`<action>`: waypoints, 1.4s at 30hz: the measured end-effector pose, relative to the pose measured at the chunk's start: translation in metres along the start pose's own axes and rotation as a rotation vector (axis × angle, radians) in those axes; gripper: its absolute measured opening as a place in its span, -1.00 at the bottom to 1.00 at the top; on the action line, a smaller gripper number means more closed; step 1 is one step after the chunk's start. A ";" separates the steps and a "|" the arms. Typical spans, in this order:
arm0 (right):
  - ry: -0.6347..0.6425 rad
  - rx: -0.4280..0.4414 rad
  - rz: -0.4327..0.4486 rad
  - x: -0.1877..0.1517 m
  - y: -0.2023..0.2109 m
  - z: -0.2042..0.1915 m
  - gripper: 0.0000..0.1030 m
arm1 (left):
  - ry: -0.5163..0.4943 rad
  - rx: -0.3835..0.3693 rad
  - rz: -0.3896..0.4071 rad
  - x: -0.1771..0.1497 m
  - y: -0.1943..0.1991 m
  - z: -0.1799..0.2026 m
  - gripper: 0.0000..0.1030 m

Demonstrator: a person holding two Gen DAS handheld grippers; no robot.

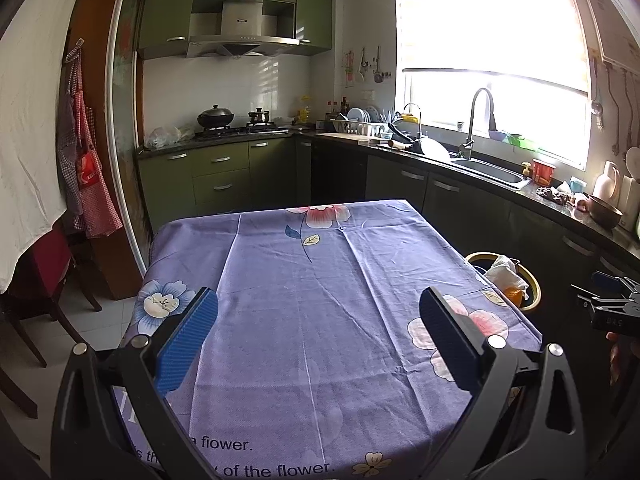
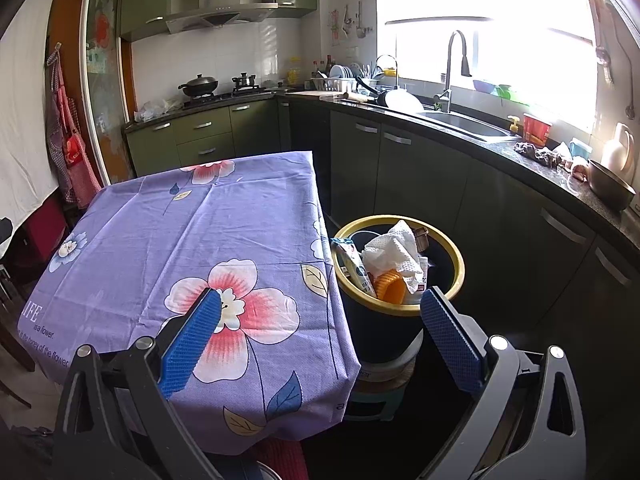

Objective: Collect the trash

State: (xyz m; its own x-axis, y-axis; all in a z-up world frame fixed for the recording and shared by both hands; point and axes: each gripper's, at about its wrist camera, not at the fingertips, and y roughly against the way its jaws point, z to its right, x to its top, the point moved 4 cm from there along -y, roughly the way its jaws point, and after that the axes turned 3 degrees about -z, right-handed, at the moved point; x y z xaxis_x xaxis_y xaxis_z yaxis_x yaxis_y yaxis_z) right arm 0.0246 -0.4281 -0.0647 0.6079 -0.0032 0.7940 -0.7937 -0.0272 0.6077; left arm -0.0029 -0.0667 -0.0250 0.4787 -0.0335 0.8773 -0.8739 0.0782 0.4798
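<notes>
The left gripper (image 1: 318, 336) is closest in its own view. Its two blue fingers (image 1: 188, 340) are spread wide apart, and they hold nothing. Under them lies the table (image 1: 304, 280), covered with a purple cloth that has big flowers and some printed words on it.

The right gripper (image 2: 320, 336) is wide apart too, with nothing between its blue fingers (image 2: 450, 336). It hangs over the right edge of the table (image 2: 160, 240), with one finger above a pink flower and the other finger just in front of the bin (image 2: 456, 264).

The bin is round and dark with a yellow rim. It stands just beside the right side of the table, on top of a small stool (image 2: 376, 400). The trash is in the bin. There is a crumpled white paper towel (image 2: 394, 254) on top, an orange cup (image 2: 390, 286) lying under it, and a white and blue wrapper (image 2: 352, 268) leaning on the left wall. In the left view, only part of the bin (image 1: 534, 288) shows past the table edge.

Farther back is a dark counter with a sink (image 2: 464, 124) and a tall tap (image 2: 454, 68) under a bright window. A red cup (image 2: 536, 128) stands by the sink. At the far end is a stove with a black pot (image 2: 199, 85).
</notes>
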 end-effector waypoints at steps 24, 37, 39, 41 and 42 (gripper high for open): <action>-0.001 0.003 -0.001 0.000 -0.001 -0.001 0.91 | -0.021 -0.012 0.001 0.002 0.000 0.005 0.87; -0.003 0.003 -0.001 0.000 -0.001 -0.001 0.91 | -0.030 -0.019 0.000 0.002 0.000 0.006 0.87; -0.002 0.003 -0.001 0.000 -0.001 -0.001 0.91 | -0.033 -0.020 0.001 0.002 -0.001 0.006 0.87; -0.001 0.003 -0.001 0.000 -0.001 -0.001 0.91 | -0.036 -0.021 0.001 0.003 -0.002 0.006 0.87; -0.002 0.004 -0.001 0.000 -0.001 -0.001 0.91 | -0.037 -0.023 -0.001 0.002 -0.002 0.006 0.87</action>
State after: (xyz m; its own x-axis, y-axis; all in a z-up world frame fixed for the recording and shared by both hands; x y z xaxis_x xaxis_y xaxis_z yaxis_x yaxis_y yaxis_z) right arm 0.0254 -0.4271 -0.0658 0.6087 -0.0053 0.7934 -0.7931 -0.0312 0.6082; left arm -0.0006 -0.0727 -0.0238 0.4757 -0.0702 0.8768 -0.8710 0.1015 0.4807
